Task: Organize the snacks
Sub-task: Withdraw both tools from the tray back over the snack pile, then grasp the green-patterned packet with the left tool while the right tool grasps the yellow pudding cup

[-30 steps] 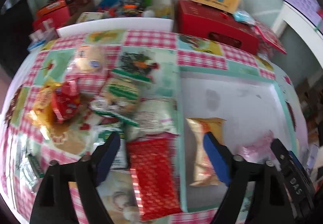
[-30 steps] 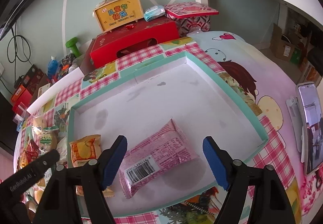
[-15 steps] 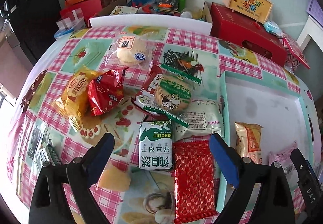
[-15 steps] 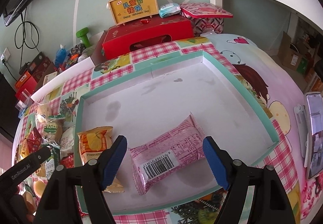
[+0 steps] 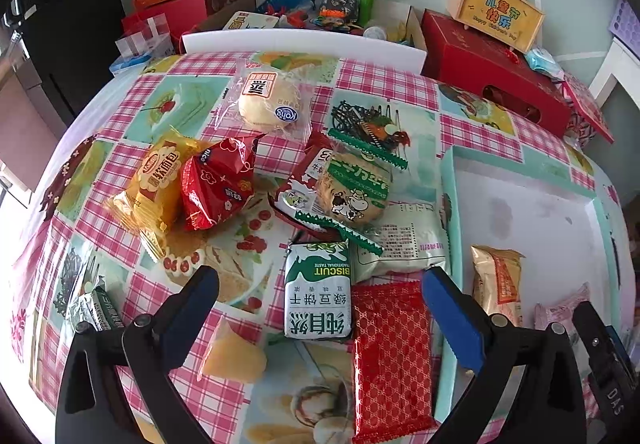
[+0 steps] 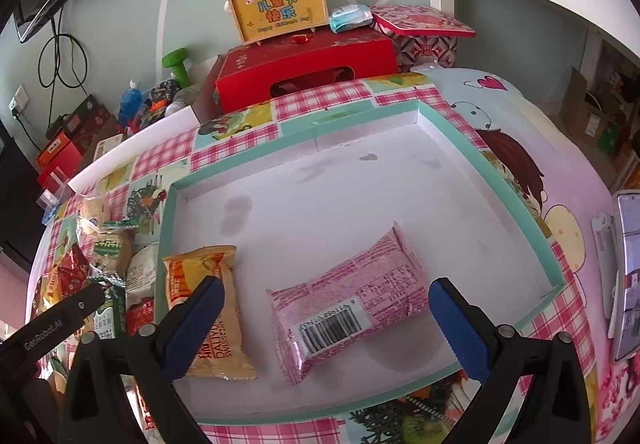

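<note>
Red wafer pack [image 5: 390, 358] lies at 12 o'clock between the just-widened, empty jaws of the left claw [image 5: 320, 298], long axis pointing away; right claw [image 6: 326, 308], also just widened, holds nothing above the pink pack [image 6: 352, 302] in the tray [image 6: 516, 203].

Pink-checked tablecloth [image 5: 132, 244], teal-rimmed white tray [image 6: 516, 199], pink wrapper [image 6: 352, 300], red patterned packet [image 5: 392, 348]

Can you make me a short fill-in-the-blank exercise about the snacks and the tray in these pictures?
1. The pink packet lies inside the ____ tray.
2. Beside it in the tray lies an ____ packet.
3. The number of snacks in the tray is ____.
4. The red packet lies ____ the tray, on the tablecloth.

Missing words: teal-rimmed; orange; two; outside
</note>
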`<state>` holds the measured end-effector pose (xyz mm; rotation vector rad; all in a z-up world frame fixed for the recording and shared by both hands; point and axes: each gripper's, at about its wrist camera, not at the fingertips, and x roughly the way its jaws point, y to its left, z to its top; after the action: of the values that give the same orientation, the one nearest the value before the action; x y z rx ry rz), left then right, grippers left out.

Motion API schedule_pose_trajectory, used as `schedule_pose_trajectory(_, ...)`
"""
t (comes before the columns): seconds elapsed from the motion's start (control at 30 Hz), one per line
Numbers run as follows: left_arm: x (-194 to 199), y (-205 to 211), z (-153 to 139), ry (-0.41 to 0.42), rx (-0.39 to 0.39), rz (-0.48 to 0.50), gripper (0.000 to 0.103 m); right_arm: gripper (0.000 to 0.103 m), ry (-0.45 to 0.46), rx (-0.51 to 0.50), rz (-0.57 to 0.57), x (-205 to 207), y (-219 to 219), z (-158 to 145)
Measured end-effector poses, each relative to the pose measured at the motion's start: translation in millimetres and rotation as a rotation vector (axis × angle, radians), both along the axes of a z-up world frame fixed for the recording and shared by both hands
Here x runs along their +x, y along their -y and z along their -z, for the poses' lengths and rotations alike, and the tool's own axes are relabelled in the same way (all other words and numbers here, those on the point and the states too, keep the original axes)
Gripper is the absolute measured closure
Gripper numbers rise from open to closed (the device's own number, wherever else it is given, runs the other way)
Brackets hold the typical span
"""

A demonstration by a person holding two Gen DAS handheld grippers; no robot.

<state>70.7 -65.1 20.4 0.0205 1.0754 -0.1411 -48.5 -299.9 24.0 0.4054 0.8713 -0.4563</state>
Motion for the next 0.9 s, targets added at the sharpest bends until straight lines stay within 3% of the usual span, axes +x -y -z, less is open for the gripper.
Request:
schedule_pose_trajectory(0.43,-2,-45,-28,0.022,-0.009,-0.021,0.002,0.0,0.066,0.015,-0.166,15,-65,-15)
schedule_pose_trajectory(0.6,0,-80,-35,0.016,-0.053,-0.073,0.002,0.0,0.072,0.048,-0.265,27,-99,-14)
schedule_pose_trajectory(0.9,-2,-141,-29,-0.007,-0.091,-0.196,0.002,0.0,0.024,0.006,-0.431,41,-164,-3)
